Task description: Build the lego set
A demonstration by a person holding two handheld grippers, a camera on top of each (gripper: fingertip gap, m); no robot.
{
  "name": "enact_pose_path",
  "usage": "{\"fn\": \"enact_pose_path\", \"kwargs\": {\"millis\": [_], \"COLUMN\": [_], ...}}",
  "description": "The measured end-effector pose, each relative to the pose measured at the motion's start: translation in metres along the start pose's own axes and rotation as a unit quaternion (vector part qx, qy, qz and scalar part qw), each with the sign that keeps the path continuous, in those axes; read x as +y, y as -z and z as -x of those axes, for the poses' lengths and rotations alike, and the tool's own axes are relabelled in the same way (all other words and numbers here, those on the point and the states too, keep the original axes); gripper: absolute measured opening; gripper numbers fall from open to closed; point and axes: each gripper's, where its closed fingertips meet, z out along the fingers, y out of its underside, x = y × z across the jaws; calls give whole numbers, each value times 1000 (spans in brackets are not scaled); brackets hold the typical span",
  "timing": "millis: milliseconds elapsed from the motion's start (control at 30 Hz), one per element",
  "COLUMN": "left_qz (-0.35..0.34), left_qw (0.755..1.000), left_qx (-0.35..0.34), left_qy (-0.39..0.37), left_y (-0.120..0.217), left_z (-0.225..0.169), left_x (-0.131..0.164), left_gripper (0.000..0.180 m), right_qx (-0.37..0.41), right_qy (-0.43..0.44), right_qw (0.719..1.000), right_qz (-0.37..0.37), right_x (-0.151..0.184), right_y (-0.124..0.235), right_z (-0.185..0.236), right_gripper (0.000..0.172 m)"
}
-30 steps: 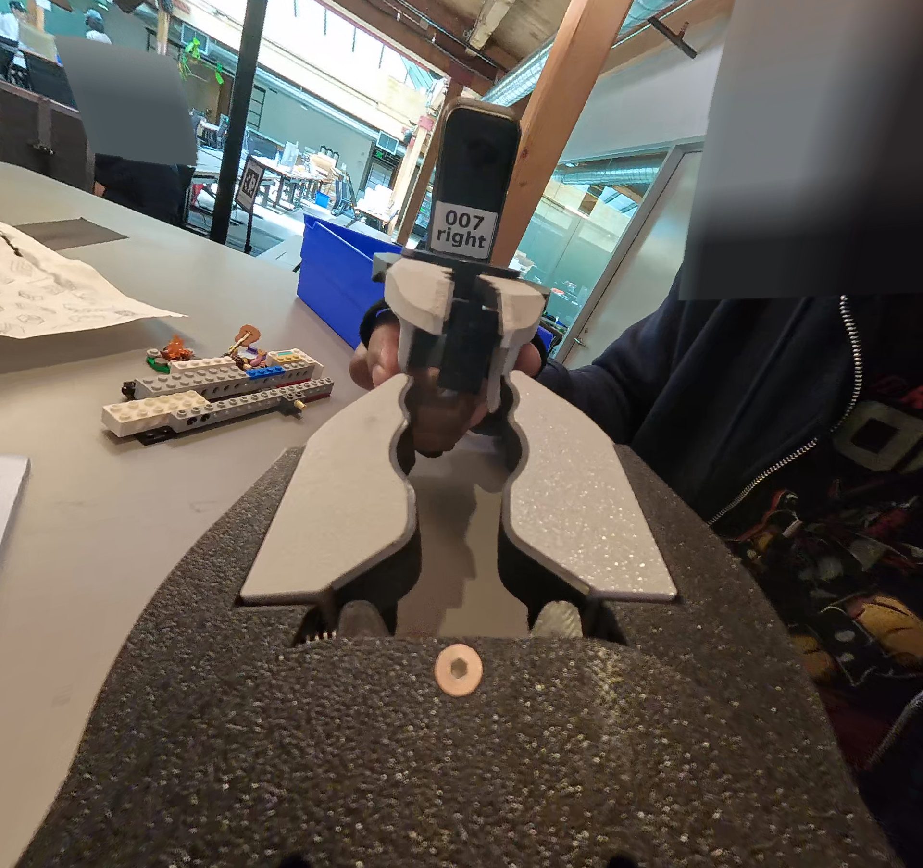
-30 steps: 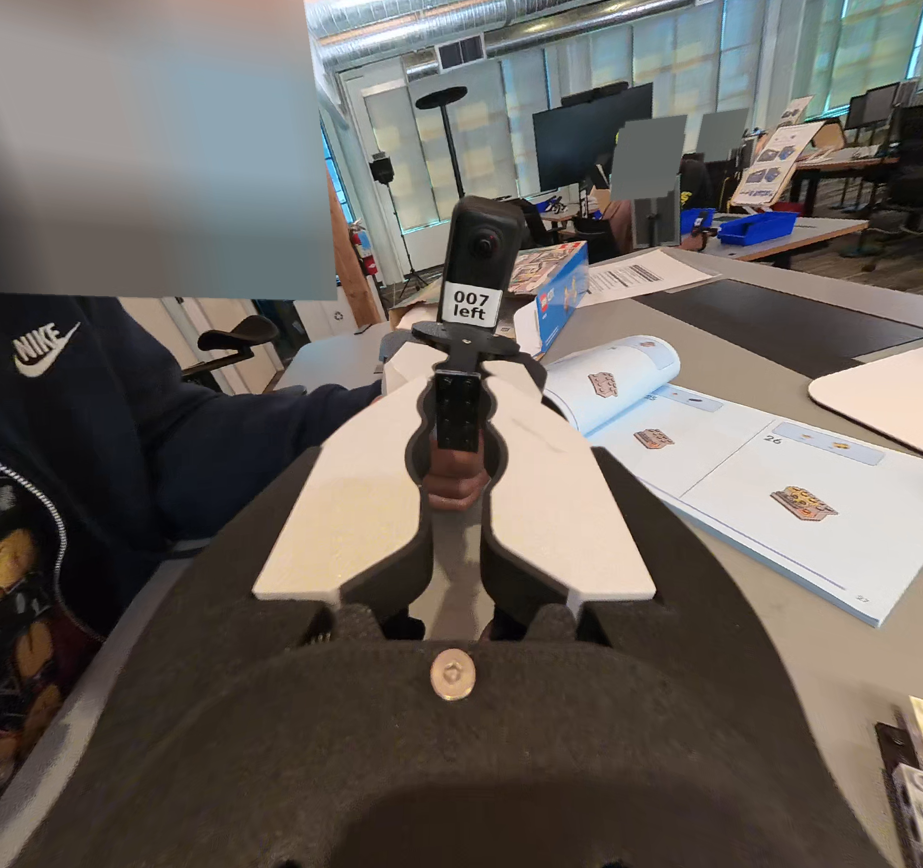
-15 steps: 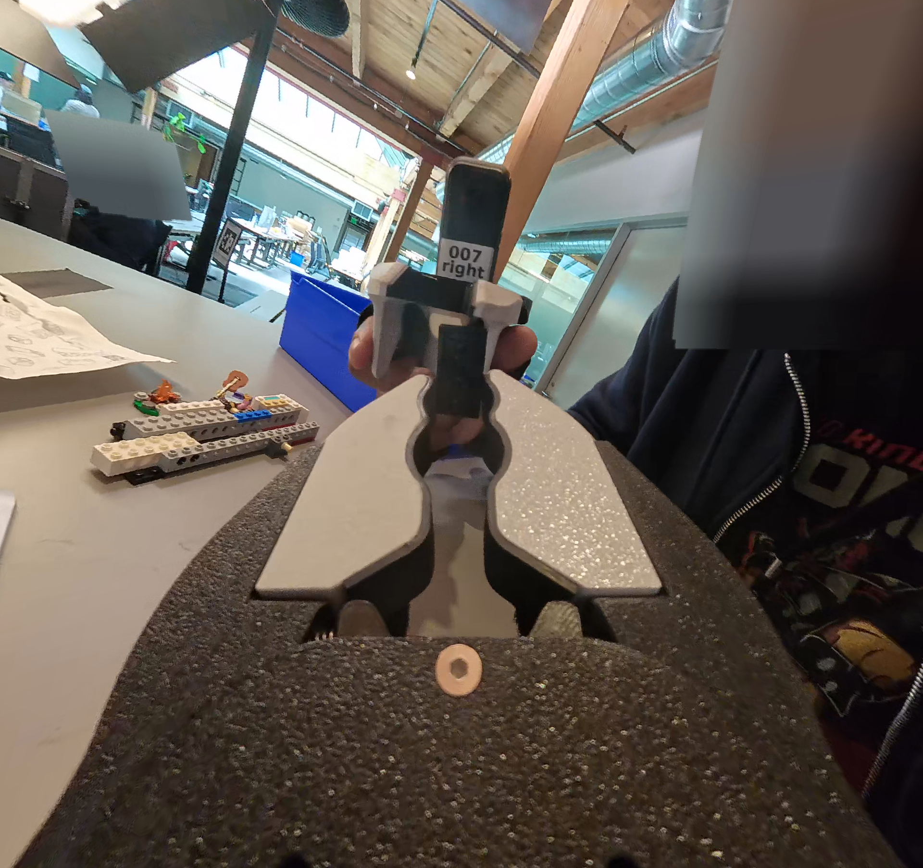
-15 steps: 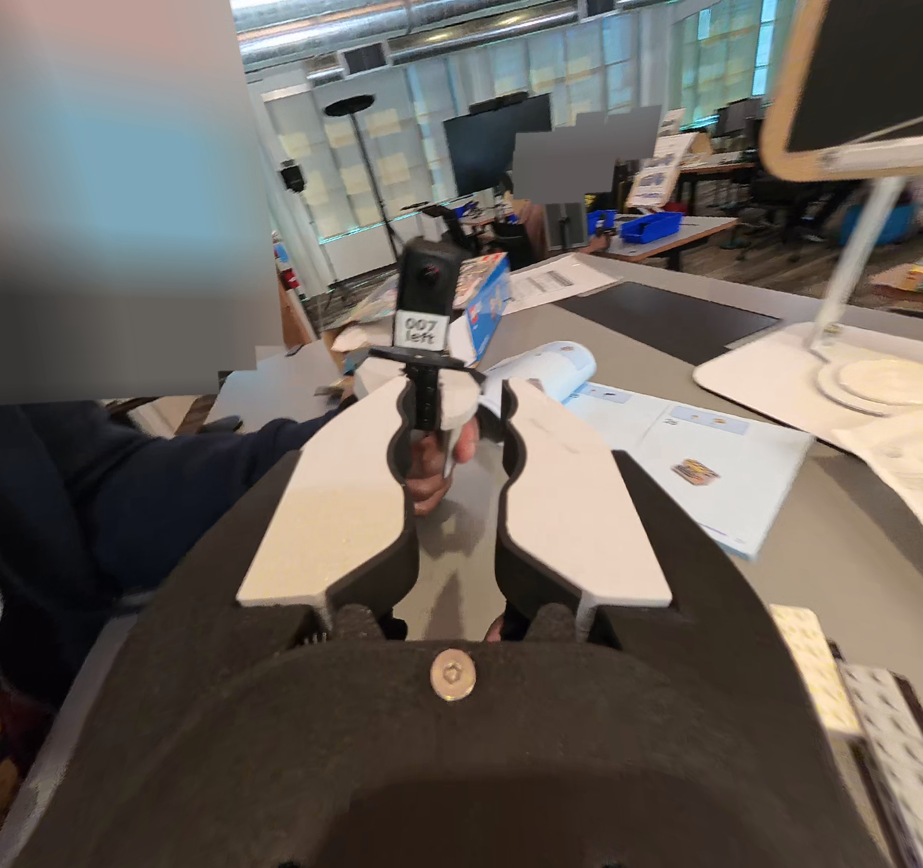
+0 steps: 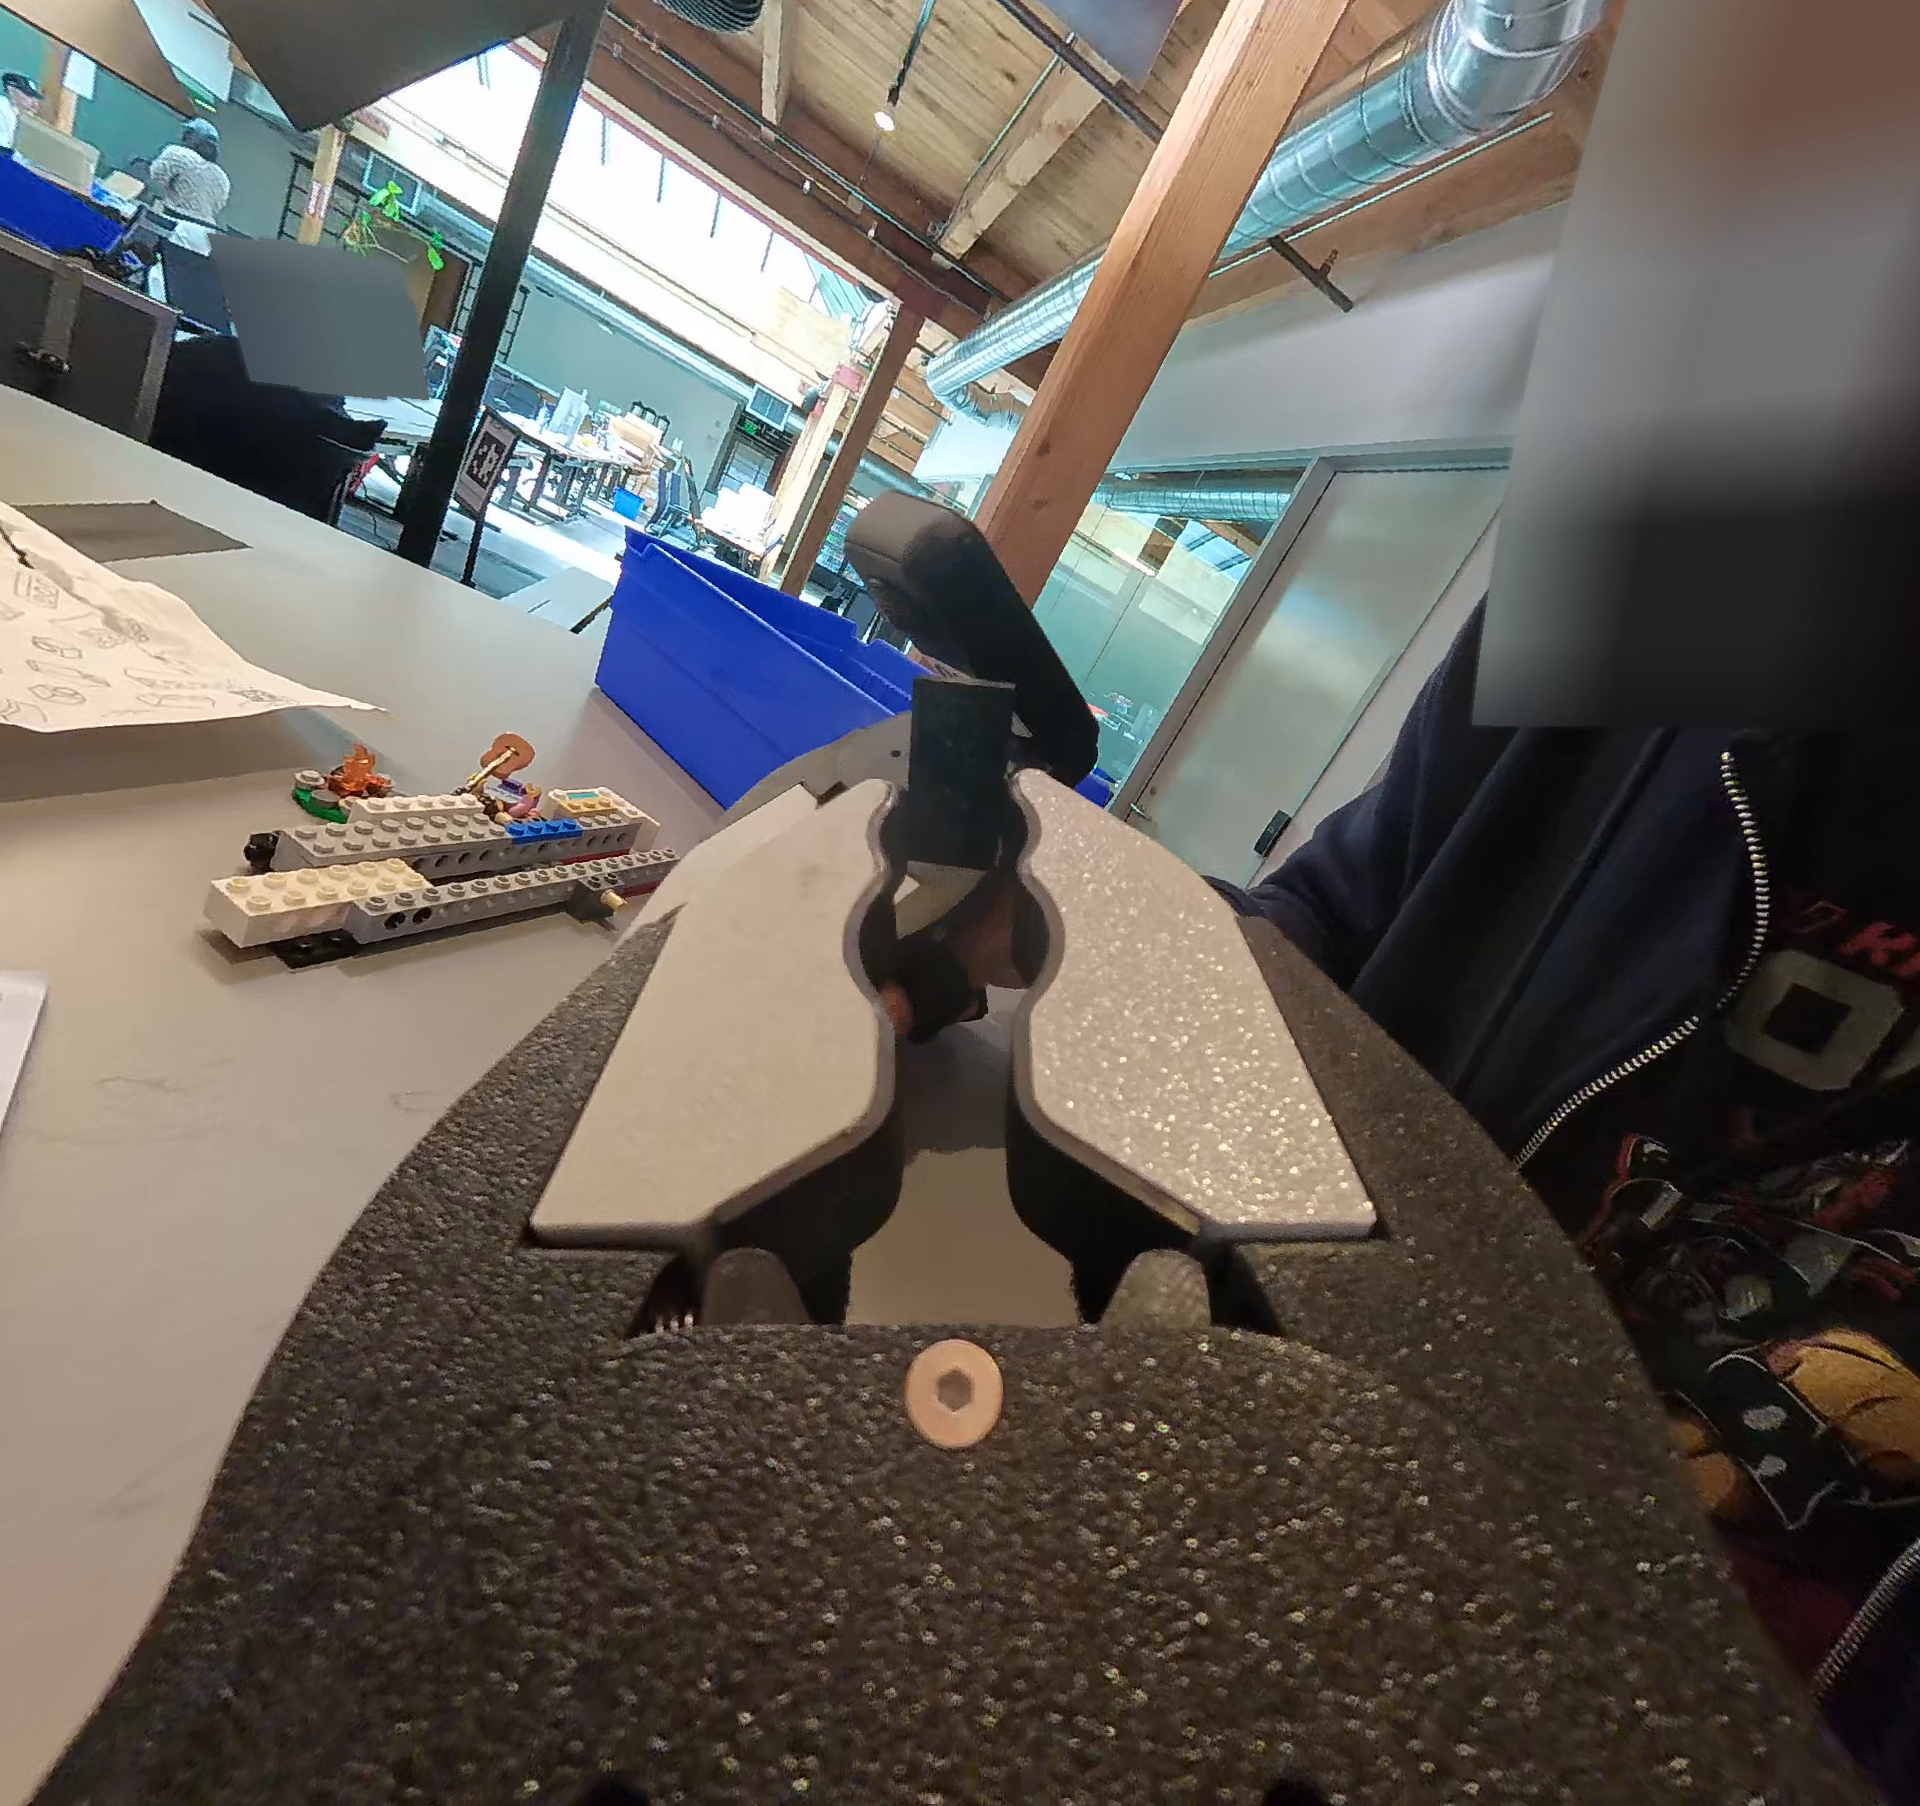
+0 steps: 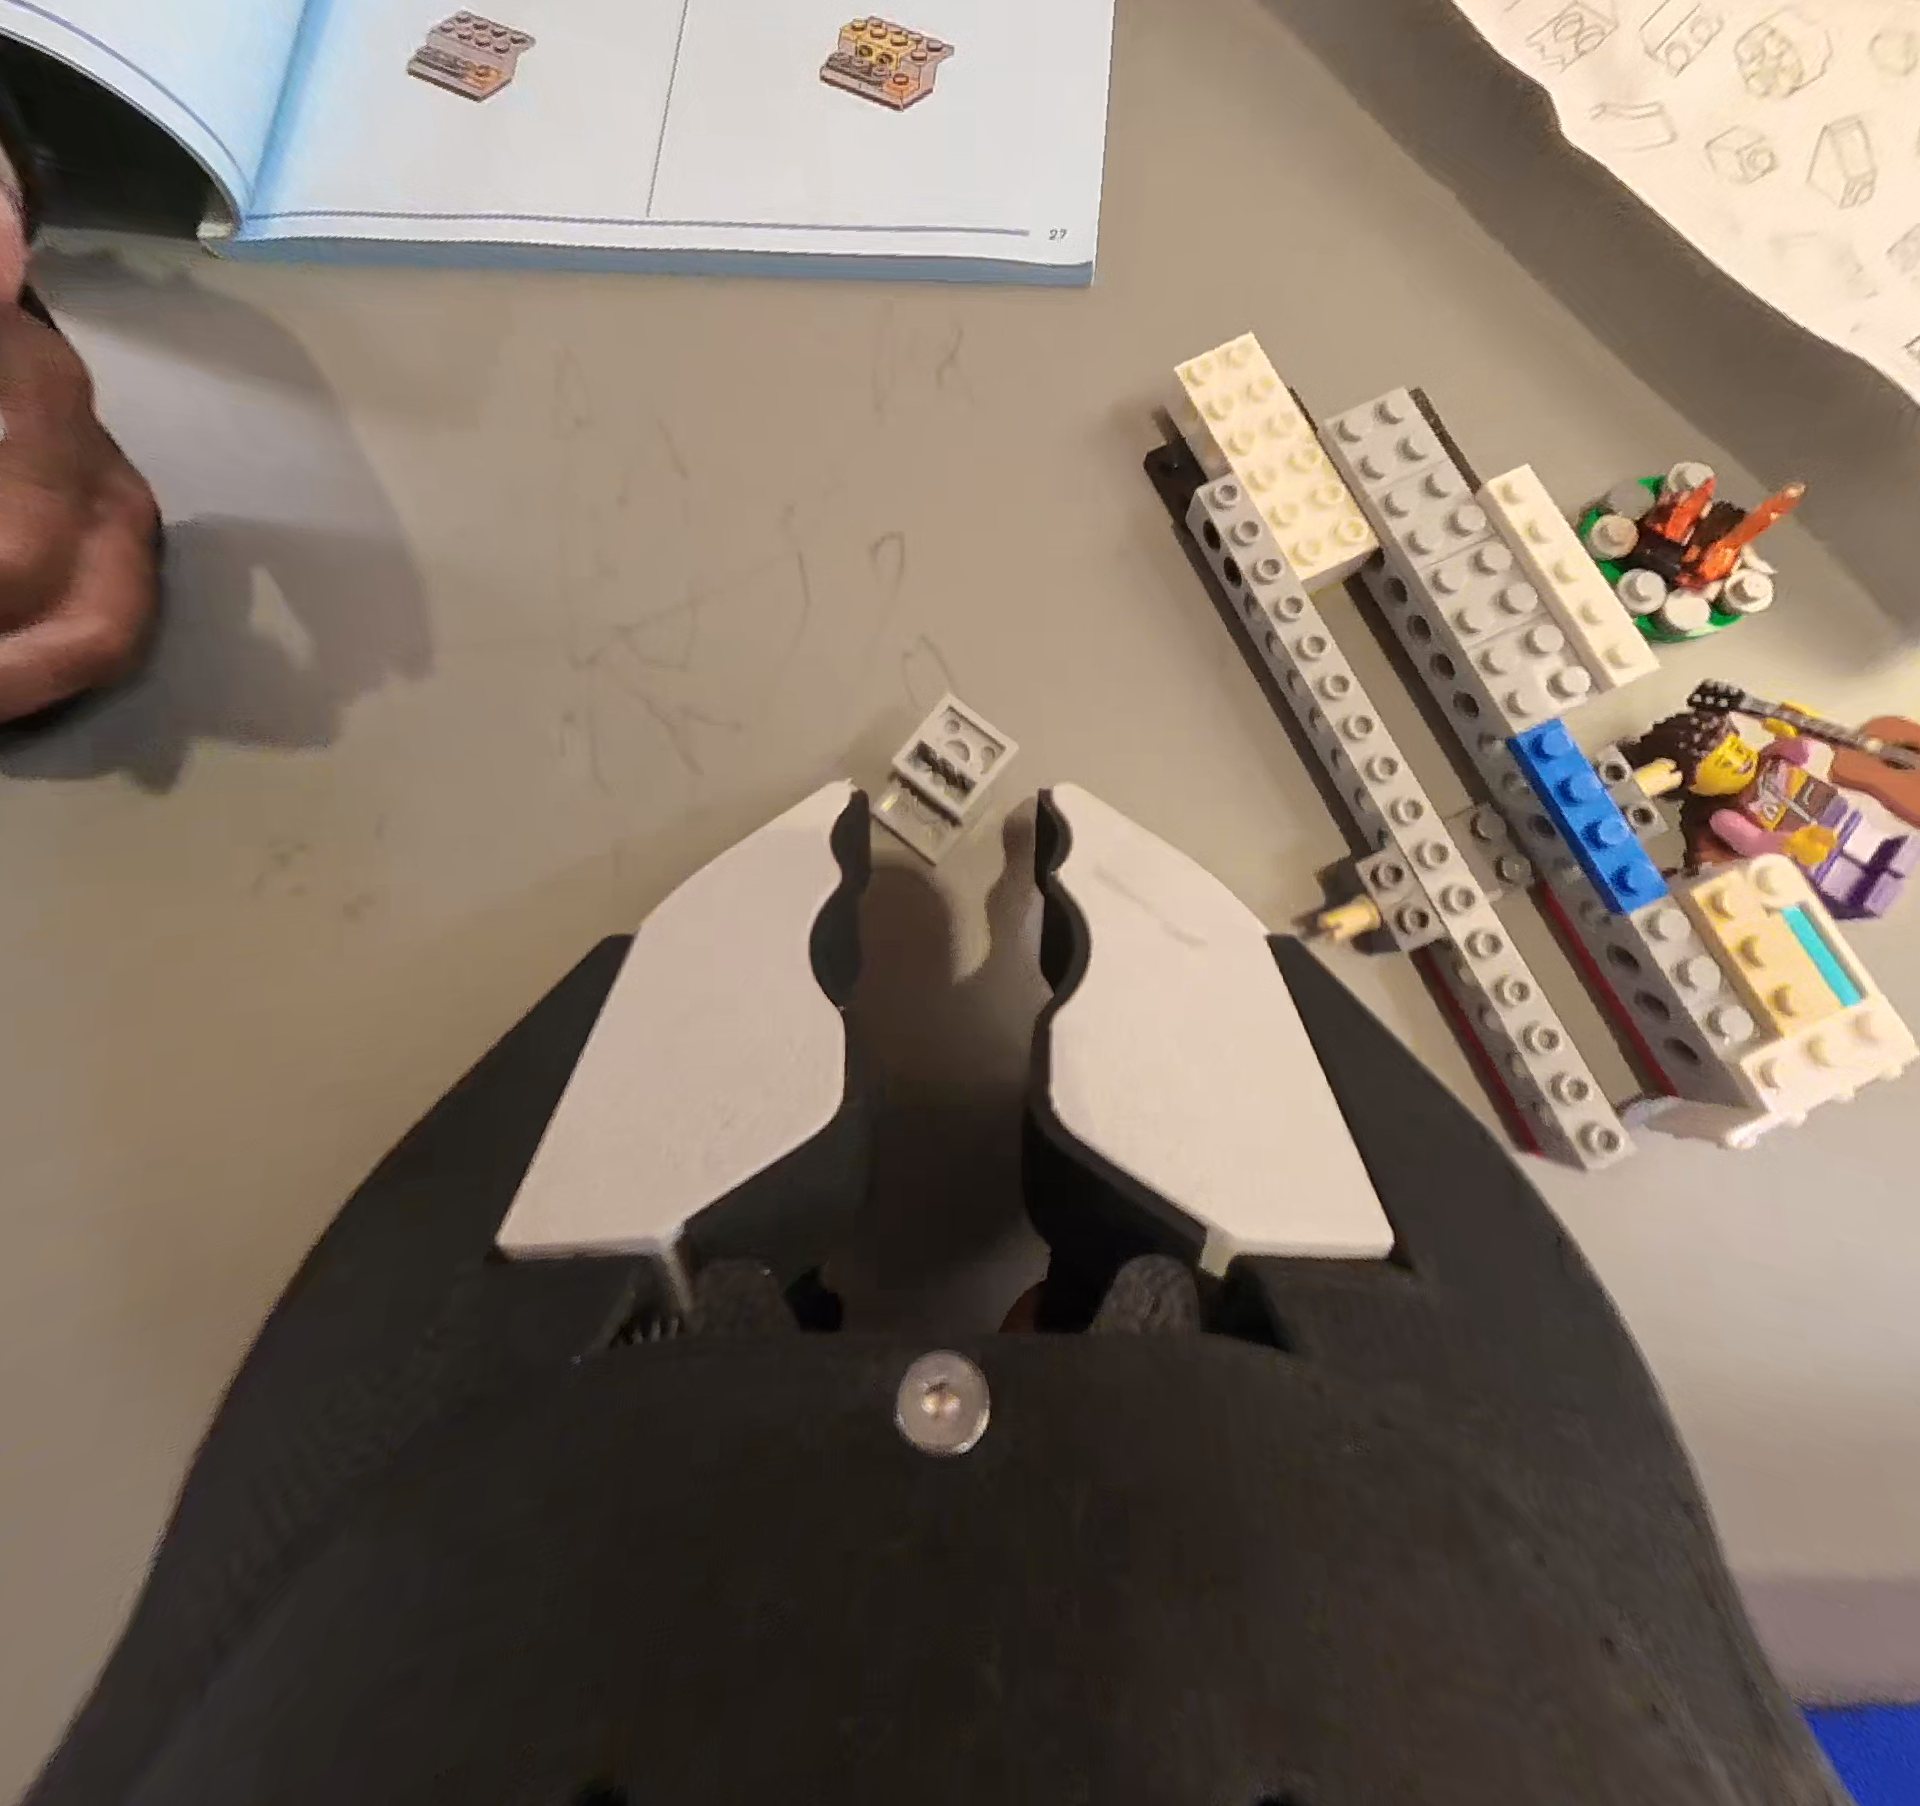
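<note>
My left gripper is shut on a black brick, which stands upright between its fingertips, raised above the grey table. The right gripper's black camera mount shows just behind it, tipped downward. In the right wrist view my right gripper is open and points straight down at the table. A small grey hinge-like piece lies on the table between and just ahead of its fingertips. The pads do not press on it.
A long grey, white and blue brick build lies to the right, also in the left wrist view. Beside it are a guitar minifigure and a campfire piece. An open booklet, a printed sheet, a blue bin and a hand are around. The gap from one gripper's tips to the other's is roughly 15 cm.
The black brick passed from my right gripper to my left, which shut on it. My right gripper opened, drew away and swung down over the small grey piece on the table.
</note>
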Motion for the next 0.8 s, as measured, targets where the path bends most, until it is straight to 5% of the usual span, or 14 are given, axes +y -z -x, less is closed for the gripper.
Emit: {"fn": "enact_pose_path", "kwargs": {"millis": [167, 367, 800], "left_qz": [3, -10, -19], "left_qw": [1000, 1000, 999], "left_qx": [-3, -18, -39], "left_qy": [-4, -16, -17], "left_y": [1, 10, 16], "left_z": [0, 1, 8], "left_x": [0, -8, -12], "left_gripper": [18, 17, 17], "right_qx": [-7, -13, -71], "right_qy": [84, 266, 197], "right_qw": [996, 958, 976], "right_qz": [-10, -111, -54], "right_x": [-17, -43, -8], "right_y": [-6, 33, 21], "right_z": [15, 57, 68], "right_gripper": [18, 22, 27]}}
